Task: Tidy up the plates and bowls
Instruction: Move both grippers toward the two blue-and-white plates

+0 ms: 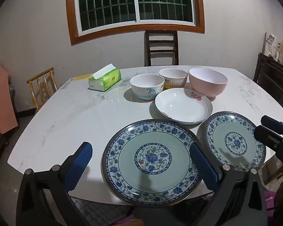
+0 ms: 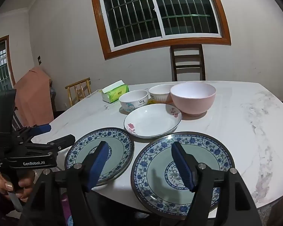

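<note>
Two blue-patterned plates lie at the table's near edge: the left plate (image 1: 151, 160) (image 2: 100, 154) and the right plate (image 1: 235, 141) (image 2: 181, 171). Behind them is a white dish with pink flowers (image 1: 183, 105) (image 2: 152, 120). Further back stand a cartoon bowl (image 1: 147, 86) (image 2: 134, 99), a ribbed white bowl (image 1: 172, 78) (image 2: 160, 92) and a pink bowl (image 1: 207, 82) (image 2: 193, 97). My left gripper (image 1: 141, 162) (image 2: 56, 133) is open and empty above the left plate. My right gripper (image 2: 141, 160) (image 1: 268, 128) is open and empty above the two plates.
A green tissue pack (image 1: 105, 80) (image 2: 115, 92) sits at the far left of the white marble table (image 1: 66, 116). A dark chair (image 1: 161, 47) stands behind the table under the window. A bamboo chair (image 1: 42, 86) stands to the left.
</note>
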